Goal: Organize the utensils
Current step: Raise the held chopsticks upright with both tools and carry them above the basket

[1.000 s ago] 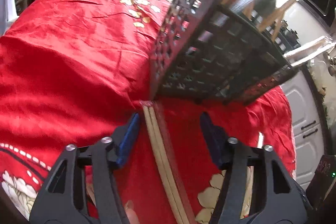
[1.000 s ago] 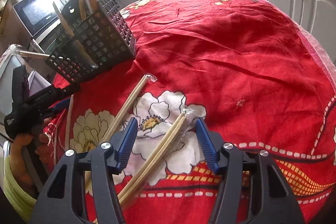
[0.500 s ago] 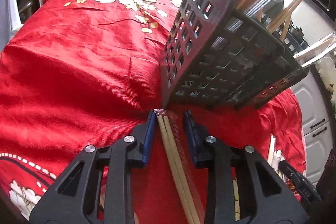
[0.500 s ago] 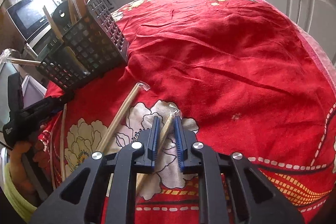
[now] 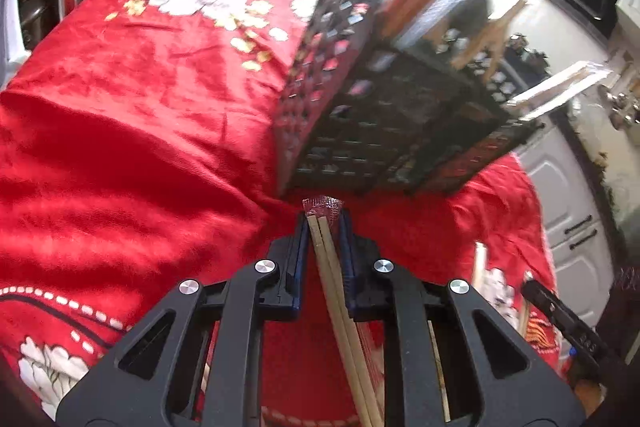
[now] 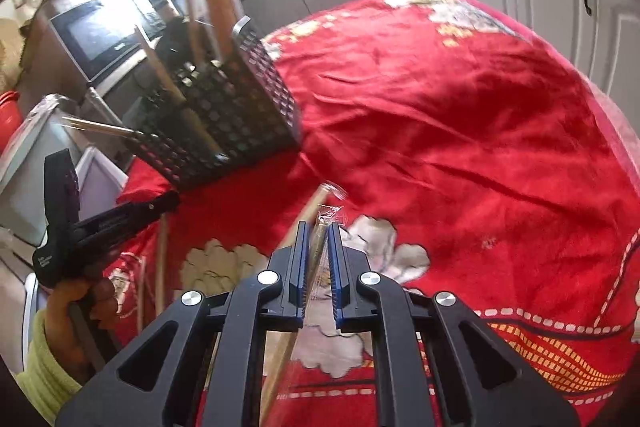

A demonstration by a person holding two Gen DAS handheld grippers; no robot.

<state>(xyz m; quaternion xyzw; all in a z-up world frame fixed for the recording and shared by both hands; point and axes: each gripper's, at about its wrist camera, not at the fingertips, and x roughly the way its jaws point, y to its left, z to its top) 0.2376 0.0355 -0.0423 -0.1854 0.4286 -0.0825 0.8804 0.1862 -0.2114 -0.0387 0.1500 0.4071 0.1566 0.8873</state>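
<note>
Wrapped chopsticks (image 5: 325, 247) lay just before black utensil basket (image 5: 384, 123) on red floral cloth (image 5: 132, 131); left gripper (image 5: 323, 227), jaws just closing, clamped them. Right gripper (image 6: 318, 239) pinched a second wrapped pair (image 6: 320, 231) nearby; another (image 6: 310, 205) alongside.

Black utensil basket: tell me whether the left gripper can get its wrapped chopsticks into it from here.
Probably yes. The left gripper is shut on a wrapped chopstick pair, and the black utensil basket stands just ahead on the red cloth. Nothing lies between, but the pair must clear the rim, and utensils already fill part of it.
</note>
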